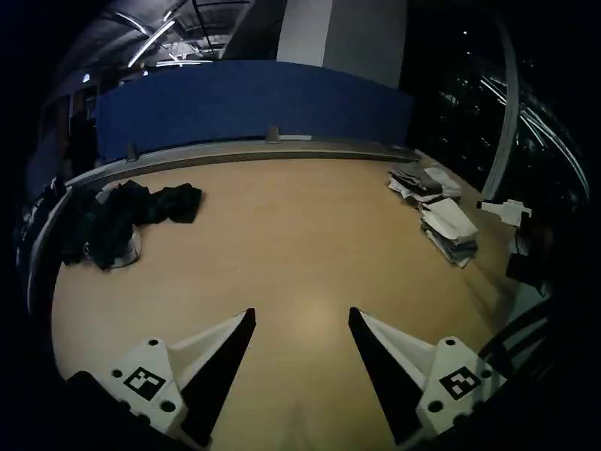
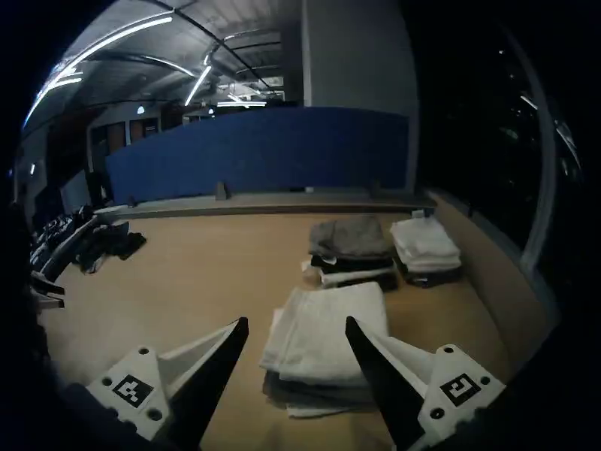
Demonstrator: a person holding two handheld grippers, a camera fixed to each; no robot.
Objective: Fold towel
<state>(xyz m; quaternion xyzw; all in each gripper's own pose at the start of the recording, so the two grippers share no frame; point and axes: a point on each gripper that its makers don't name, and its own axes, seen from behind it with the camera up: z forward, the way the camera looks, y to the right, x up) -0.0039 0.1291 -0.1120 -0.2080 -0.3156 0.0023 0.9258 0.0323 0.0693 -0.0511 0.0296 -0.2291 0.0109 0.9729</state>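
My right hand-held gripper [image 2: 295, 322] stands wide open with nothing between its fingers. In the right gripper view a folded white towel [image 2: 330, 334] lies just ahead of it and lower down, on top of a small pile of folded cloth. Most of the towel shows in the gap between the two tips, and its right edge runs behind the finger on the right of the view. I cannot tell whether either finger touches it. Beyond it, on the same wooden tabletop [image 2: 203, 263], sit two more folded stacks side by side: a grey-topped stack [image 2: 349, 239] and an all-white stack [image 2: 424, 244]. A blue partition [image 2: 263, 150] closes off the far edge.

My left hand-held gripper [image 1: 301, 312] is also wide open and empty, its tips over bare tabletop. In the left gripper view a dark heap of crumpled cloth [image 1: 135, 214] lies well apart from it, far off to the left near the tabletop's back edge. The folded stacks lie far off to the right.
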